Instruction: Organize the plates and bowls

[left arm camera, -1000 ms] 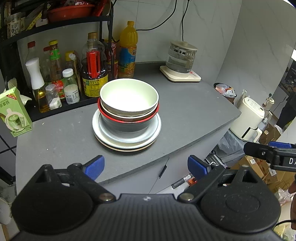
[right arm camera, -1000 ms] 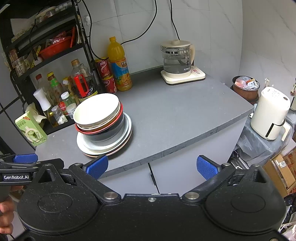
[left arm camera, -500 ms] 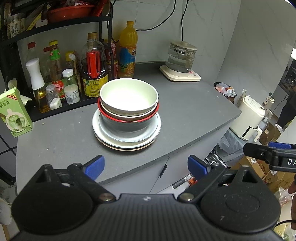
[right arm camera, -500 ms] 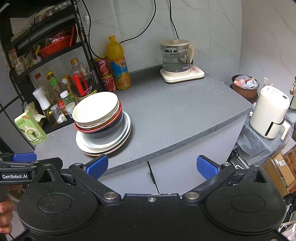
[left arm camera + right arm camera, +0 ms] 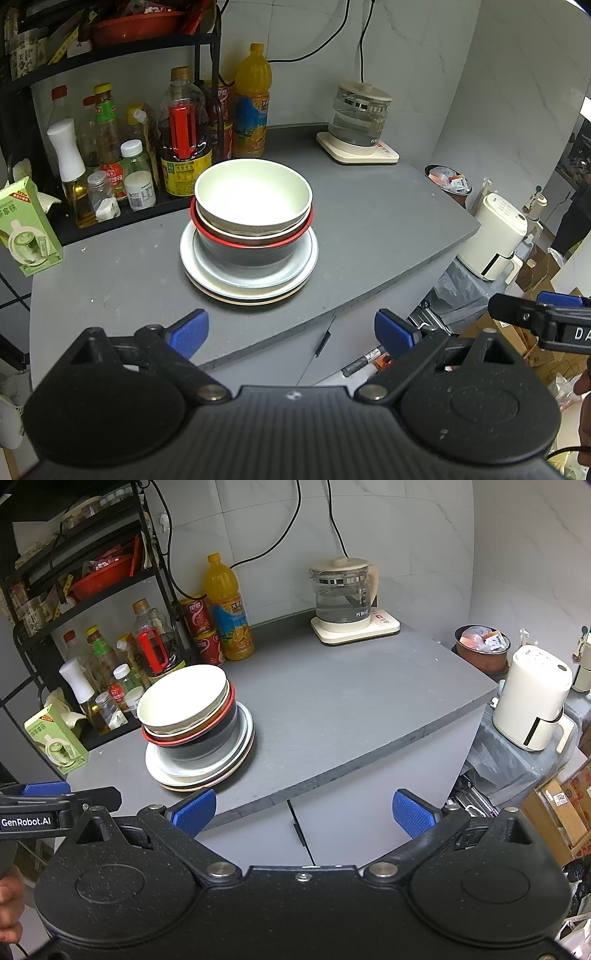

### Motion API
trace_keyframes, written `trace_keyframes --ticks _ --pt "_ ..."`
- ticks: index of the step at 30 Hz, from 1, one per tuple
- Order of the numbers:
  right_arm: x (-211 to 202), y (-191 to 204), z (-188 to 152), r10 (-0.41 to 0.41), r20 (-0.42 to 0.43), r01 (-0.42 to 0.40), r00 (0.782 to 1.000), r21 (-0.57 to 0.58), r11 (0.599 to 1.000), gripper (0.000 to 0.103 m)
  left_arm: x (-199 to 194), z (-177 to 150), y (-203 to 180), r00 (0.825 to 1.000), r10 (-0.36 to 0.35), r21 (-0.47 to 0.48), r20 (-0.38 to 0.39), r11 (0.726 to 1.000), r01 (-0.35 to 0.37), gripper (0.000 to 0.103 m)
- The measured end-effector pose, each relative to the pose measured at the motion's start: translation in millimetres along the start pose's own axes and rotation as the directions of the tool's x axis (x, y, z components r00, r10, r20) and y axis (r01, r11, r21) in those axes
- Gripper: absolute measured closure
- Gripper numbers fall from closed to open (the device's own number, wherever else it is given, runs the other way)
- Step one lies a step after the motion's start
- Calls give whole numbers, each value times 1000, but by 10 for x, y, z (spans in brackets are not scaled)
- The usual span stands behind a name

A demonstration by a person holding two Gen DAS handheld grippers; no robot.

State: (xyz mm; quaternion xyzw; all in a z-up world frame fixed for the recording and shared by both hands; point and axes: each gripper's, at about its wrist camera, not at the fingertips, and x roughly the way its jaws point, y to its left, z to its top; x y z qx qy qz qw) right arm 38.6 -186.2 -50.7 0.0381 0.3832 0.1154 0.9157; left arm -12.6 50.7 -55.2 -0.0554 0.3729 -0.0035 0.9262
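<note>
Left gripper (image 5: 291, 332) at bottom of frame: jaws wide open, nothing held, short of worktop (image 5: 369, 229) edge. Right gripper (image 5: 304, 810) same, jaws spread wide, empty. Beyond, frame centre-left: stack of plates (image 5: 249, 275) on worktop, carrying black bowl (image 5: 243, 253), red-rimmed bowl (image 5: 255, 240), cream bowl (image 5: 253, 195) on top. Kettle (image 5: 360, 118) upper right, far.

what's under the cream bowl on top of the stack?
The round cream bowl nests in a tan bowl, then a red-rimmed black bowl, on stacked white plates. Bowl interiors and the plate count are covered.
</note>
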Motion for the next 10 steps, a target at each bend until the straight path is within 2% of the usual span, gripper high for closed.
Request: trace_keyframes --ticks 10 --pt "53 -60 -22 -17 -20 18 1000 18 1000 0 125 21 -53 999 -27 11 -26 1000 27 8"
